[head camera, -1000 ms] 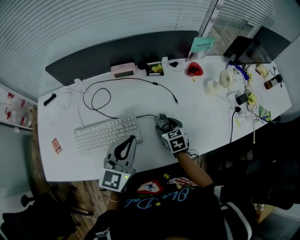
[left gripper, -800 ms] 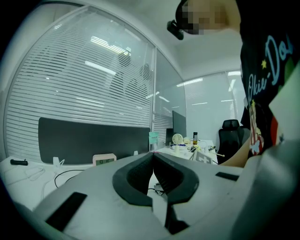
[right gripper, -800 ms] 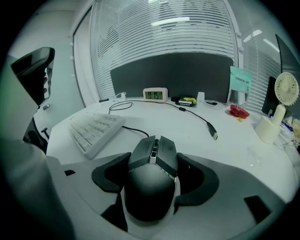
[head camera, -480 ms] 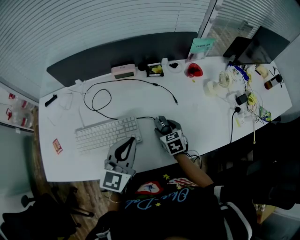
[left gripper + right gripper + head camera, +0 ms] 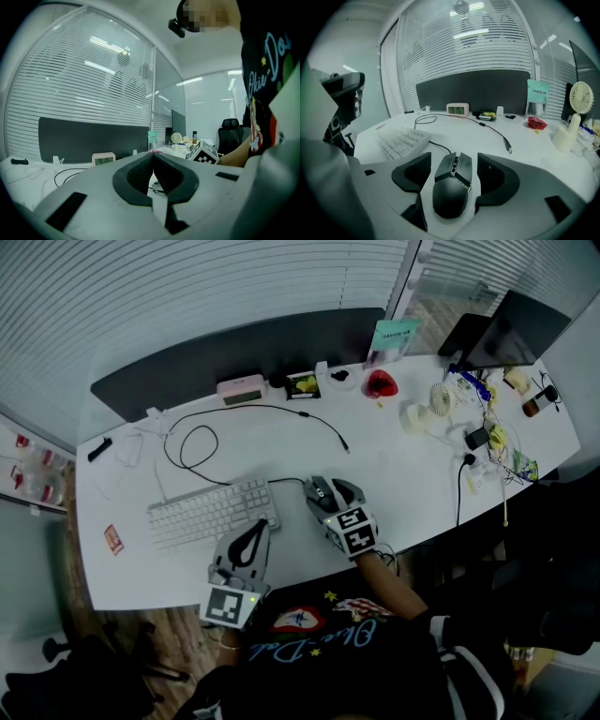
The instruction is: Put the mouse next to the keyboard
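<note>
While the right gripper [image 5: 454,168] sits low on the counter [image 5: 394,465], its jaws stand apart around the mouse [image 5: 451,194], with gaps on both sides. The mouse is black and angular, with split buttons. The white keyboard [image 5: 401,138] lies ahead-left of the gripper. The left gripper [image 5: 152,161] is clenched on nothing.

The mouse [image 5: 452,187] was black with dark grey buttons, the keyboard [image 5: 211,512] white on a white desk [image 5: 403,474], and the looped cable [image 5: 197,442] black. The left gripper [image 5: 152,158] and the right gripper [image 5: 453,164] were pale grey with black pads, and each marker cube [image 5: 352,531] bore black squares on white. Behind stood a dark charcoal panel [image 5: 244,348] under white blinds [image 5: 187,287] in fine horizontal stripes, with a pale pink clock [image 5: 241,388], a red object [image 5: 380,383], a teal card [image 5: 394,334] and a cream fan [image 5: 441,397]; the person's shirt [image 5: 309,634] was black with red, white and blue print.
</note>
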Motion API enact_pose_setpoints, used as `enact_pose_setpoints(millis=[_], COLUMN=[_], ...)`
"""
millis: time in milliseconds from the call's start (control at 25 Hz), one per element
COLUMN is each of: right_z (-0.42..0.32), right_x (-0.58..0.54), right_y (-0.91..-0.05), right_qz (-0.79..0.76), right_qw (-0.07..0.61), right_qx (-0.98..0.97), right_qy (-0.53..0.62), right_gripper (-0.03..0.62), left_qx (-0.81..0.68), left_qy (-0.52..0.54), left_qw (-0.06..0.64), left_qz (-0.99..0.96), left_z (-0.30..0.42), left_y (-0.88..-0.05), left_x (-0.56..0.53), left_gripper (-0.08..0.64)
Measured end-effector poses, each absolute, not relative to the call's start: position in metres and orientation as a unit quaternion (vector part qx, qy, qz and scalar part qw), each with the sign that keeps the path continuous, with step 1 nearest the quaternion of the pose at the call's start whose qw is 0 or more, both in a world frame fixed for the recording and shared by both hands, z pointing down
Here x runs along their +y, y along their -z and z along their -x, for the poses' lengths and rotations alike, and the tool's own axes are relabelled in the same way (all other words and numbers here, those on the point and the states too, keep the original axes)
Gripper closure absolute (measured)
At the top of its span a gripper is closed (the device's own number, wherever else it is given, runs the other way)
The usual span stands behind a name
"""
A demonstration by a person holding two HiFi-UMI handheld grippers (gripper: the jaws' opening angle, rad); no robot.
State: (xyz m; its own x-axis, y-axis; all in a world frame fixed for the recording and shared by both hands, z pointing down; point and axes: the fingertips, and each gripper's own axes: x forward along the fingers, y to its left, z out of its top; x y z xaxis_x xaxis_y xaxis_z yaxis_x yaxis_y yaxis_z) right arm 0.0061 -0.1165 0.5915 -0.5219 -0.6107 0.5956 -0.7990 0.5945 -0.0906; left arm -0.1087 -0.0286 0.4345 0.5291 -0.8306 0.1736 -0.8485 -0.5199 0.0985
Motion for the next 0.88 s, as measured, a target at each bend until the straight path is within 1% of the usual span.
enact_pose_setpoints(millis=[320, 360, 440, 560, 640, 720, 880], right_z=[-0.013, -0.014, -0.016, -0.015, -0.012, -0.010, -0.005], right_x=[-0.115, -0.115, -0.118, -0.120, -0.119, -0.118, -0.116], right_y=[-0.546, -0.539, -0.523, -0.499, -0.486, -0.477, -0.469], right_qz=[-0.403, -0.404, -0.410, -0.412, -0.408, -0.402, -0.390], right_qw=[0.190, 0.182, 0.165, 0.141, 0.130, 0.121, 0.121], right_qx=[-0.875, -0.877, -0.882, -0.891, -0.897, -0.901, -0.908], right_qy=[-0.189, -0.184, -0.166, -0.131, -0.113, -0.104, -0.093], right_gripper=[0.300, 0.316, 0.437, 0.482, 0.541, 0.571, 0.589], left_qx=[-0.492, -0.493, -0.496, -0.501, -0.506, -0.511, -0.518], left_qy=[-0.053, -0.053, -0.054, -0.056, -0.058, -0.058, -0.057], left_qw=[0.079, 0.076, 0.070, 0.069, 0.071, 0.071, 0.062], left_qz=[-0.866, -0.865, -0.864, -0.861, -0.858, -0.855, -0.851], left_z=[0.112, 0.113, 0.116, 0.118, 0.121, 0.124, 0.129], left_y=[-0.431, -0.430, -0.429, -0.429, -0.429, -0.428, -0.426], left_x=[-0.030, -0.031, -0.032, -0.032, -0.032, -0.031, -0.033], left_gripper=[0.560, 0.560, 0.560, 0.560, 0.560, 0.560, 0.560])
